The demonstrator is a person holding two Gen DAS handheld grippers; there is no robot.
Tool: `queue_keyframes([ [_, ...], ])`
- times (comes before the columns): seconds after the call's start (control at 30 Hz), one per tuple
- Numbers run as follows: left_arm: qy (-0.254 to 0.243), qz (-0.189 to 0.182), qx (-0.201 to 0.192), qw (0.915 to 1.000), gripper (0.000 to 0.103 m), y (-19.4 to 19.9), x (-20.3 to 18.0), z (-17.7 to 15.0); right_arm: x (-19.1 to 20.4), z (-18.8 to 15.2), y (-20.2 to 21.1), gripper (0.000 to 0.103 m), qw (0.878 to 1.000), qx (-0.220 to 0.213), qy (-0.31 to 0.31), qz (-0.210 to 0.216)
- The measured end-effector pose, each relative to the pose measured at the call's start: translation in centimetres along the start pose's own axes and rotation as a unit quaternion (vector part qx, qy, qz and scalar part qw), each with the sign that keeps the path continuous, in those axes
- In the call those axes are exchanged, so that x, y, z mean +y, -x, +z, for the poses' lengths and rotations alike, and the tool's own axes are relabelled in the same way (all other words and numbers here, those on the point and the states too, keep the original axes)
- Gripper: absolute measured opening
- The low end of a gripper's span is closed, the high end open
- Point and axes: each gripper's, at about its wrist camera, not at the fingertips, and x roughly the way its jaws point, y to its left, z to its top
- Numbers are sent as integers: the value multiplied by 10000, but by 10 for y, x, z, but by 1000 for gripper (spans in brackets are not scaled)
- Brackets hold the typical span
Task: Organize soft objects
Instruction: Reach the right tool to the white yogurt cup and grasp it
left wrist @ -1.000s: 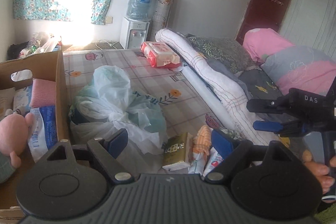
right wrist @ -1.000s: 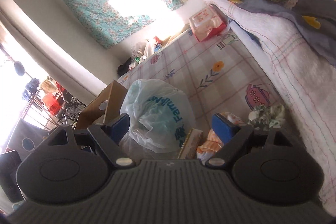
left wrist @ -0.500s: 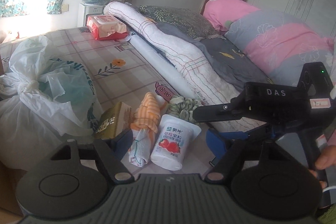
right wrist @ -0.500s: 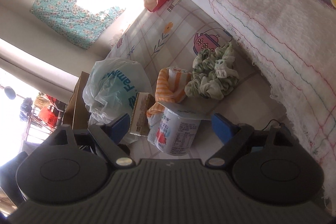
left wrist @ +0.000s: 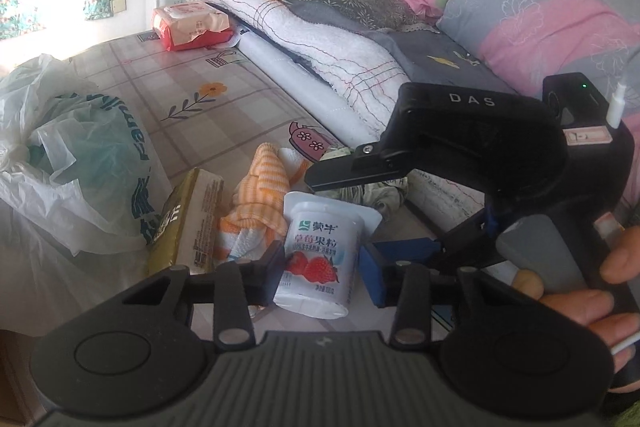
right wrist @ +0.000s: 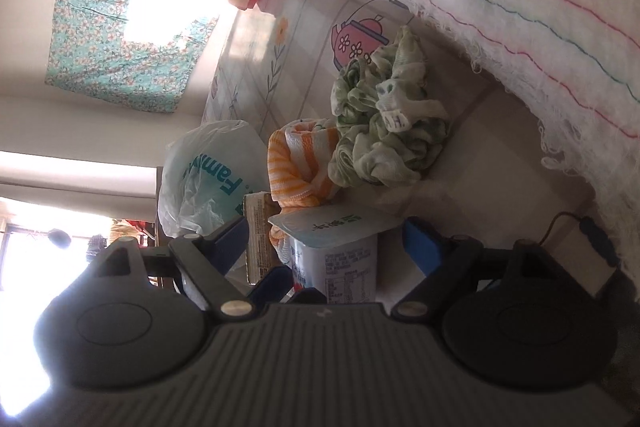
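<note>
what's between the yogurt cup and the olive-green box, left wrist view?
The orange-and-white striped cloth, bunched up, lies between the white strawberry yogurt cup and the olive-green rectangular box. The left wrist view shows it; the right wrist view shows it too.

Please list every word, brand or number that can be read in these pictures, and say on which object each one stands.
"DAS": on the black right gripper, upper body.
"蒙牛" and "草莓果粒": on the white strawberry yogurt cup.
"Fam...": cut off, teal print on the crumpled white plastic bag.
"AH": on the green cloth's white tag.
Olive-gold box, red wipes pack: print unreadable.
</note>
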Motion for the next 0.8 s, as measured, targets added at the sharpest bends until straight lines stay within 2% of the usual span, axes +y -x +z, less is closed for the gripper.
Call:
queue_keyframes([
  [0.27, -158, 105, -83, 9998, 42, 3, -3, -8, 25, -5, -15, 81, 9964, 12, 754, -400],
  [0.33, -235, 141, -125, 9995, 42, 4, -5, -10, 28, -6, -18, 72, 9950, -59, 863, -507],
  [0.43, -270, 125, -118, 9995, 43, 4, -4, -13, 28, -7, -21, 68, 9951, -124, 886, -413],
  [0.47, -308, 110, -127, 9994, 42, 4, -4, -15, 25, -8, -19, 49, 9958, -78, 860, -296],
  [0.63, -315, -23, -172, 9994, 43, 8, 1, -20, 26, -15, -14, 48, 9921, -238, 1199, -288],
  [0.8, -403, -75, -176, 9990, 43, 12, 4, -24, 33, -25, -7, 48, 9812, -365, 1861, -359],
])
